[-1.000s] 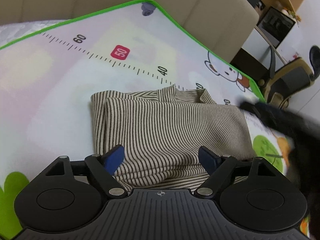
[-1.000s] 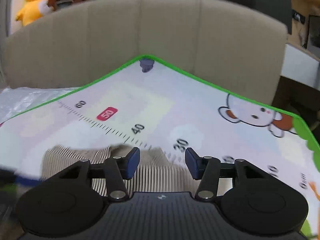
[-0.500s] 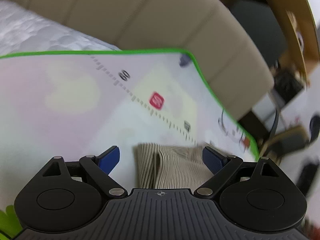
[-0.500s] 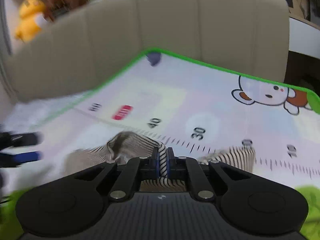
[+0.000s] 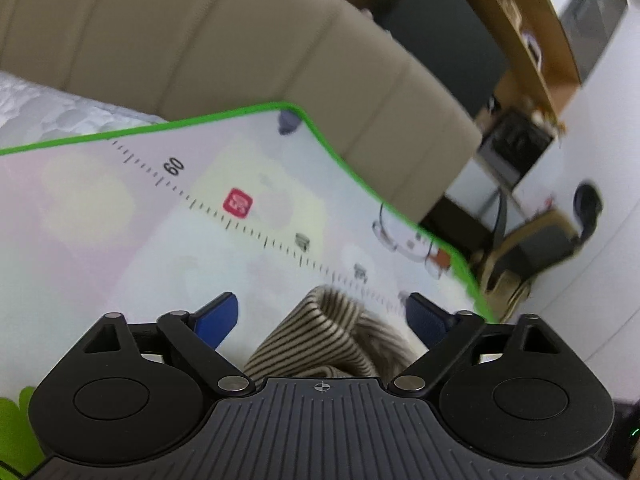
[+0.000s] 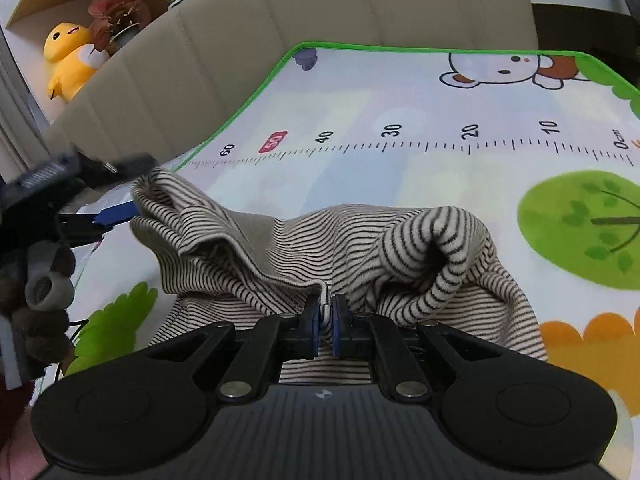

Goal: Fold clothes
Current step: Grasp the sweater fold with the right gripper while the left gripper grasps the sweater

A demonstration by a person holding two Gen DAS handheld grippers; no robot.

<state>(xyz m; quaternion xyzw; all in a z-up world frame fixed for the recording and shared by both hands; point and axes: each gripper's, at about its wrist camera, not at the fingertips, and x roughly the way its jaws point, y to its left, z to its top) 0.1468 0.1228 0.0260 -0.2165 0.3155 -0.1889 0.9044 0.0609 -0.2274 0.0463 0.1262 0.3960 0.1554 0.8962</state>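
Observation:
A beige garment with thin dark stripes (image 6: 304, 248) lies bunched on a cartoon ruler mat (image 6: 400, 112). My right gripper (image 6: 327, 322) is shut on a fold of its near edge and lifts it off the mat. My left gripper (image 5: 322, 314) is open, its blue pads on either side of a raised corner of the striped garment (image 5: 320, 332) without touching it. The left gripper also shows at the left of the right wrist view (image 6: 100, 216), beside the garment's far corner.
A beige padded headboard (image 6: 280, 16) runs behind the mat. A yellow plush duck (image 6: 66, 58) and plants sit on a shelf at the back left. A chair (image 5: 540, 240) and a desk stand beyond the mat's right edge in the left wrist view.
My right gripper closed on the garment's edge and raised it, so the flat fold is now bunched. My left gripper swung away and came back to the garment's corner, still open.

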